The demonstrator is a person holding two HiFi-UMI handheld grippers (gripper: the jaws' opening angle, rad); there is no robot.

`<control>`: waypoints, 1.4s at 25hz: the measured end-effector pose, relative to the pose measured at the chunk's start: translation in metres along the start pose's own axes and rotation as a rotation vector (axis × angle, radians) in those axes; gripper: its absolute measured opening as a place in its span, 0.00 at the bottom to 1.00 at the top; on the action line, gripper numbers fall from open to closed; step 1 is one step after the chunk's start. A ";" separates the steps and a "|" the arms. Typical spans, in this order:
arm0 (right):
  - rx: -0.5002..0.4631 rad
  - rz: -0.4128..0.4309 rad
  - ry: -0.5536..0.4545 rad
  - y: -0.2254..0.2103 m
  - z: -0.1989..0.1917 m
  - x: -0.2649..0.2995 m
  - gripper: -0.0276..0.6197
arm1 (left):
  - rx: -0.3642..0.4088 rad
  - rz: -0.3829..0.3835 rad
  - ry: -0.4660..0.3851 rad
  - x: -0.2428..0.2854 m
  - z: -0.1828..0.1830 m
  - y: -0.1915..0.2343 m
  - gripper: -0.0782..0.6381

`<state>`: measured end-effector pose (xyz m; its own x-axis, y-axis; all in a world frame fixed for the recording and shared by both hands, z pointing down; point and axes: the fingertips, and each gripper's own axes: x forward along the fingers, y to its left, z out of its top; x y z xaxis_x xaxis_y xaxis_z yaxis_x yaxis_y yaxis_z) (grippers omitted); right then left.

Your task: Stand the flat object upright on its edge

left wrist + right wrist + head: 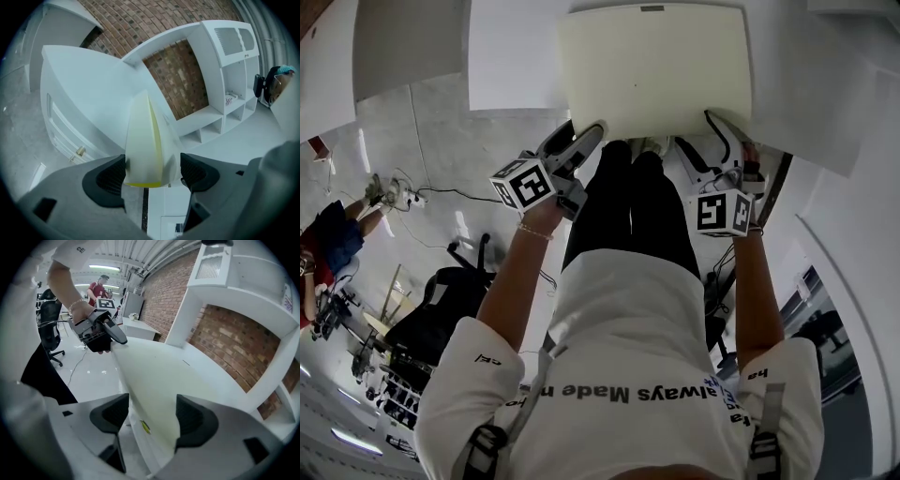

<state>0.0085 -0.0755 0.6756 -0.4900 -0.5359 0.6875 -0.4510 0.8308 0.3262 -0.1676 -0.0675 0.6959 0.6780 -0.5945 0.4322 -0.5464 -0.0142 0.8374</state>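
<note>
Here the left gripper point(152, 173) and right gripper point(150, 416) straddle the thin, smooth, round-cornered cream board point(656, 70), jaws parted.

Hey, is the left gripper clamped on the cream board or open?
Open: on the left gripper, the fingers stand wide on either side of the cream board, a gap beside one.

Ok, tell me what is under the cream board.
Only the white tabletop shows, around the cream board. The board's broad face covers everything beneath its middle, so I cannot tell whether anything else lies there.
</note>
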 end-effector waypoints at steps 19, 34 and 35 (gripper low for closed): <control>0.110 -0.024 -0.105 -0.024 0.005 -0.012 0.49 | 0.123 -0.021 -0.146 -0.018 0.046 -0.074 0.58; 0.244 -0.083 -0.175 -0.059 -0.002 -0.032 0.49 | 0.318 -0.139 -0.258 -0.011 0.077 -0.193 0.58; 0.262 -0.086 -0.181 -0.060 -0.004 -0.034 0.49 | 0.330 -0.153 -0.260 -0.010 0.077 -0.201 0.58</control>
<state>0.0555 -0.1068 0.6350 -0.5558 -0.6399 0.5306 -0.6615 0.7270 0.1838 -0.1021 -0.1204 0.4975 0.6405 -0.7470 0.1780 -0.6056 -0.3488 0.7152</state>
